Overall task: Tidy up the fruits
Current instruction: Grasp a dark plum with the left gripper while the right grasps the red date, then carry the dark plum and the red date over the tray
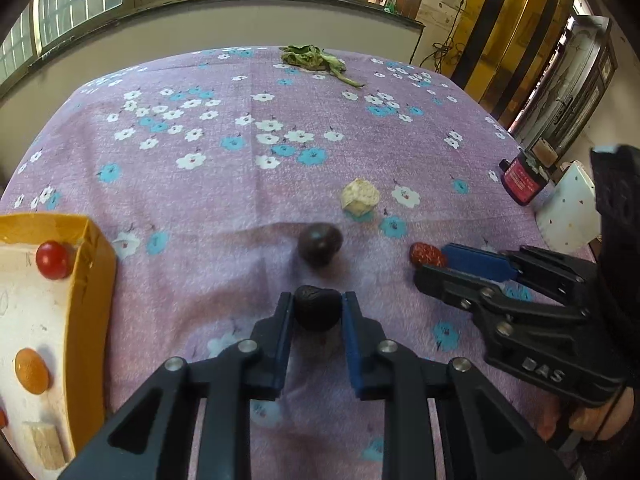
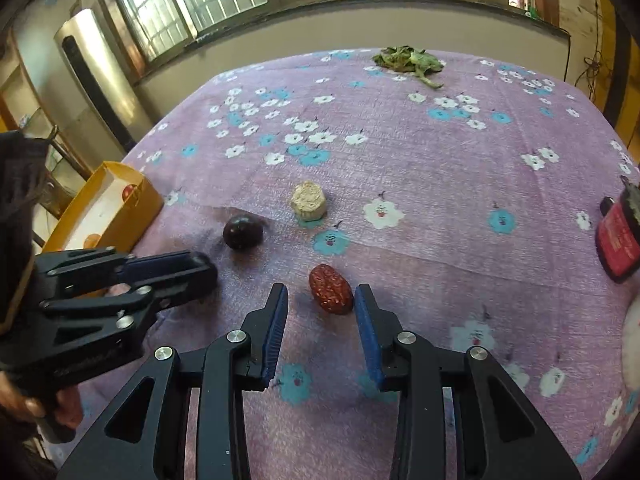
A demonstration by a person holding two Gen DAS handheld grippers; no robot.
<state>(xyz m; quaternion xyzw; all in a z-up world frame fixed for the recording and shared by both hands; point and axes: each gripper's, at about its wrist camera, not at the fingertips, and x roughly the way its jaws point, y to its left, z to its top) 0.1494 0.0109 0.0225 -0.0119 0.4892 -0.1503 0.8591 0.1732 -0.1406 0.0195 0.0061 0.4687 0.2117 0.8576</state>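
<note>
My left gripper is shut on a dark wrinkled fruit just above the purple flowered cloth. A round dark purple fruit lies just beyond it, also in the right wrist view. My right gripper is open with a red date between its fingers, close to the right finger. The date shows in the left wrist view at the right gripper's tips. A yellow box at the left holds a red tomato and an orange fruit.
A pale beige chunk lies mid-table, also in the right wrist view. Wilted green leaves lie at the far edge. A red-labelled jar and a white dotted object stand at the right edge.
</note>
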